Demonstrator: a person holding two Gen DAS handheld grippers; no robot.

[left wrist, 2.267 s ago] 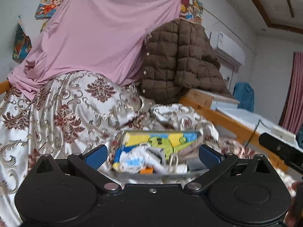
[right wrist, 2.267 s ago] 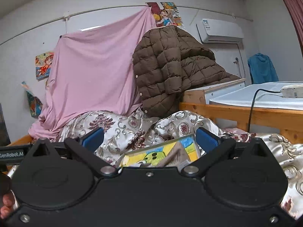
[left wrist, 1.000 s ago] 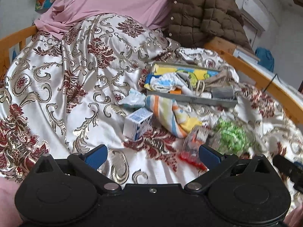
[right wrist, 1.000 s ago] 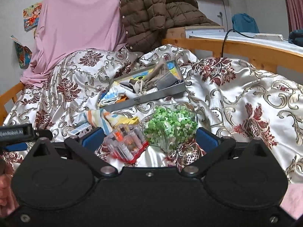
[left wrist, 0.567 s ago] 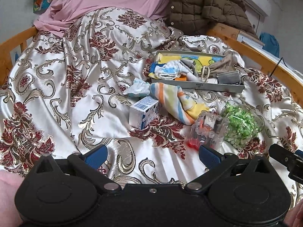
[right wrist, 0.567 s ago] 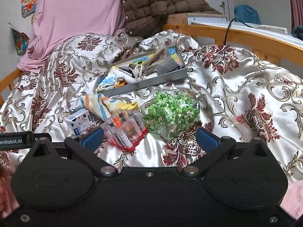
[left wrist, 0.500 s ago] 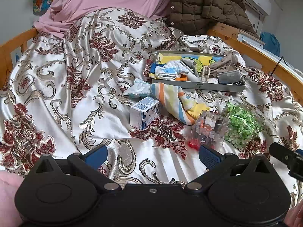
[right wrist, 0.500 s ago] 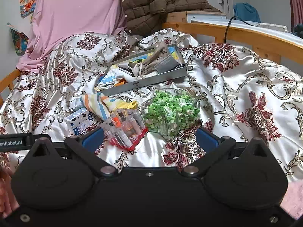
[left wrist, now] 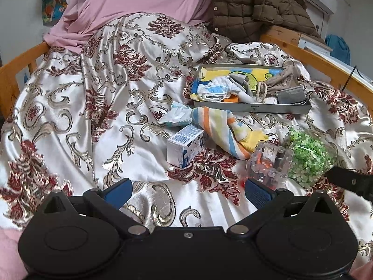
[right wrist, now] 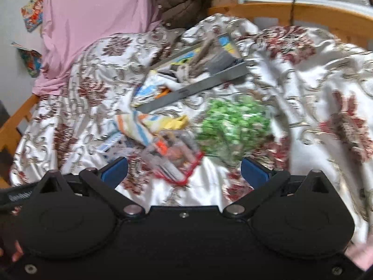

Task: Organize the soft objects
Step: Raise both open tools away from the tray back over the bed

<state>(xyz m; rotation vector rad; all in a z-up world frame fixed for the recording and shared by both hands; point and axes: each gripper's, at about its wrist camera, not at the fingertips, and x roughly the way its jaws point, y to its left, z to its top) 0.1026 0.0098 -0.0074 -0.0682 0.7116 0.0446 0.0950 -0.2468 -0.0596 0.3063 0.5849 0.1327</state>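
Observation:
A striped orange, blue and yellow cloth [left wrist: 227, 133] [right wrist: 149, 124] lies crumpled on the floral satin bedspread [left wrist: 116, 107], with a pale blue-white cloth [left wrist: 177, 116] beside it. Behind them a grey tray [left wrist: 251, 107] [right wrist: 198, 86] holds more cloths, a beige pouch and a grey piece. My left gripper [left wrist: 187, 190] is open above the bedspread, nothing between its fingers. My right gripper [right wrist: 184, 168] is open too, hovering just short of a clear plastic case [right wrist: 174, 156] and a clear bag of green bits [right wrist: 235, 121]. The right wrist view is blurred.
A small white and blue box [left wrist: 184, 148] stands next to the striped cloth. The clear case [left wrist: 268, 163] and green bag [left wrist: 307, 156] lie at right. A pink sheet [left wrist: 139, 0] and brown quilted jacket [left wrist: 251, 7] hang behind. Wooden bed rails [left wrist: 14, 70] run along both sides.
Both grippers have tilted down from the wall and hanging clothes to the bed, and moved closer to the items. The right view is still moving and has dipped further.

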